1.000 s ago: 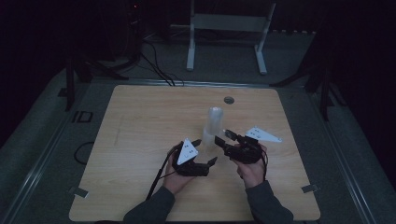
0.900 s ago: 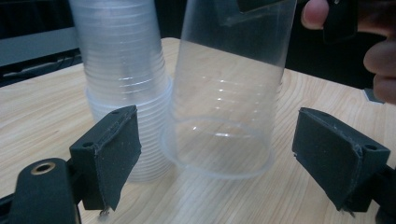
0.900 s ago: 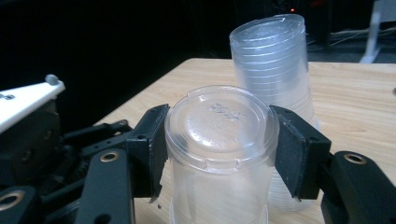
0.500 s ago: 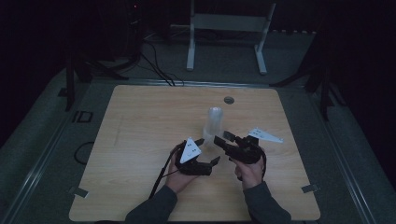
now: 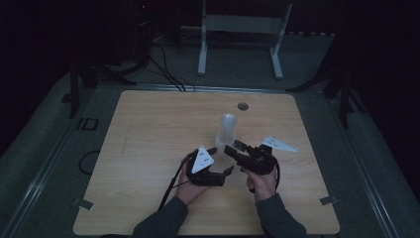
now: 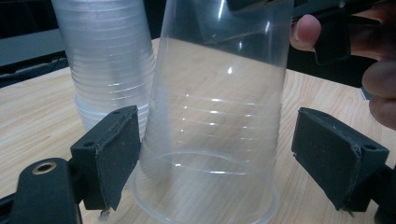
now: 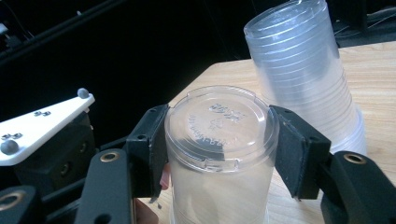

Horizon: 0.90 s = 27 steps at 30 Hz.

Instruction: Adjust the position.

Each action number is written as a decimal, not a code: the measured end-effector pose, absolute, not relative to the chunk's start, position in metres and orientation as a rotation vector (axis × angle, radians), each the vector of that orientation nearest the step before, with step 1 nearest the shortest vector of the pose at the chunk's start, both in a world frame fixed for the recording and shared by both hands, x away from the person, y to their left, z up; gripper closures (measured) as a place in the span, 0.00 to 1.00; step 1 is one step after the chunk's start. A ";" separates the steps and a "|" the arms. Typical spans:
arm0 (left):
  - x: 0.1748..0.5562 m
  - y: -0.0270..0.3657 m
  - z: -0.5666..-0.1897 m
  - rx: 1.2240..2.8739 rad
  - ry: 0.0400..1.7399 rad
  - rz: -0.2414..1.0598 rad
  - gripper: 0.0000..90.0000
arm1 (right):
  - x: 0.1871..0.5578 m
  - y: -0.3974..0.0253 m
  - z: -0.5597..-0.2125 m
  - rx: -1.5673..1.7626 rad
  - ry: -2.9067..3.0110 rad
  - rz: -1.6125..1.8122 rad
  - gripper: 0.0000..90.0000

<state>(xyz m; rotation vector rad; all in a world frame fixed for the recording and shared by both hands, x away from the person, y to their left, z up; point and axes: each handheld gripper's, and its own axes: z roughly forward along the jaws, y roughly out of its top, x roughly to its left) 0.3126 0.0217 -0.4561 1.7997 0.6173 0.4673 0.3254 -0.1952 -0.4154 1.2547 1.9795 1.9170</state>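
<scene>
- the step in hand looks like separating one clear plastic cup [image 7: 219, 149] from the stack of cups [image 7: 303, 74], or standing it beside that stack.
- the right claw [image 7: 219, 154] is clamped on the upside-down cup near its closed base, one pad [image 7: 152, 149] on each side touching the wall.
- in the left gripper view the cup's wide rim sits at or just above the wooden table [image 6: 37, 107], just in front of the stack; i cannot tell if it touches the wood.
- the left claw [image 6: 224, 163] stands apart, its pads flanking the cup's lower wall; the left pad [image 6: 112, 154] is close to it, the other clearly off.
- in the high view both claws meet near the table's middle, just below the stack [image 5: 227, 130].
- next, i judge, the left claw needs to close gently on the thin wall, or the right one must set the cup down squarely before letting go; too hard a squeeze would buckle it.
</scene>
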 end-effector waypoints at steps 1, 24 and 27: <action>0.313 0.022 -0.456 1.799 0.617 0.469 0.18 | 0.326 -0.196 -0.416 1.259 1.974 1.928 0.46; 0.315 0.022 -0.458 1.813 0.620 0.489 0.29 | 0.328 -0.201 -0.420 1.297 1.954 2.004 0.46; 0.314 0.022 -0.457 1.819 0.610 0.495 0.31 | 0.329 -0.202 -0.421 1.297 1.959 2.004 0.46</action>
